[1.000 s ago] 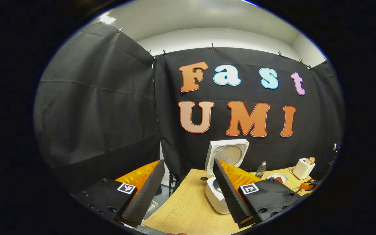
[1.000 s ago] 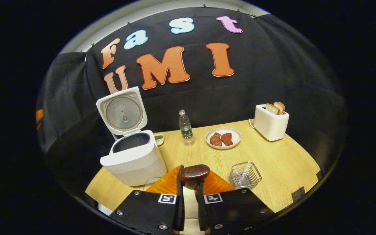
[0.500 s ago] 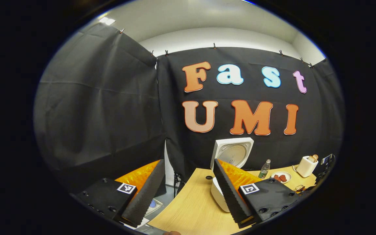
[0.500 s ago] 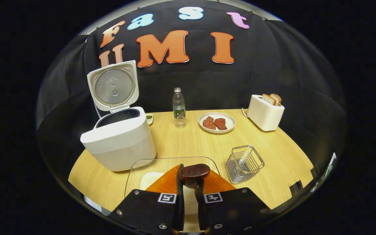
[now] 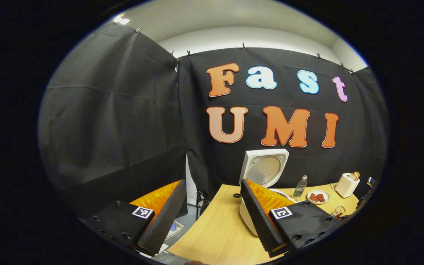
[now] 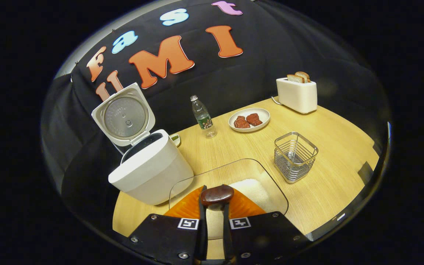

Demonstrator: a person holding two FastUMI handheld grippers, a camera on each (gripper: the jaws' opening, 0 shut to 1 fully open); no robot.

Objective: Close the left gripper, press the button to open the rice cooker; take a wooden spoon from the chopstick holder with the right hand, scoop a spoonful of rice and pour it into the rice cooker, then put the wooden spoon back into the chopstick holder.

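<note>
Scooping step: right tool (image 6: 214, 211) pinches the wooden spoon (image 6: 217, 194) above the rice (image 6: 252, 189). Next, carry to rice cooker (image 6: 153, 167) at 10 o'clock. Left tool (image 5: 212, 217) spread.

Left gripper (image 5: 212, 213), right gripper (image 6: 212, 221): black bodies with screws, square black-white markers, orange ribbed fingers, dark pads.

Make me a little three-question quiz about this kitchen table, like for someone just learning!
1. True or false: the rice cooker lid is shut.
2. What does the right gripper hold? A) wooden spoon B) water bottle C) toaster
3. Fill in: the rice lies in a clear ____.

Key: 1. False, it stands open. 2. A. 3. Tray.
</note>
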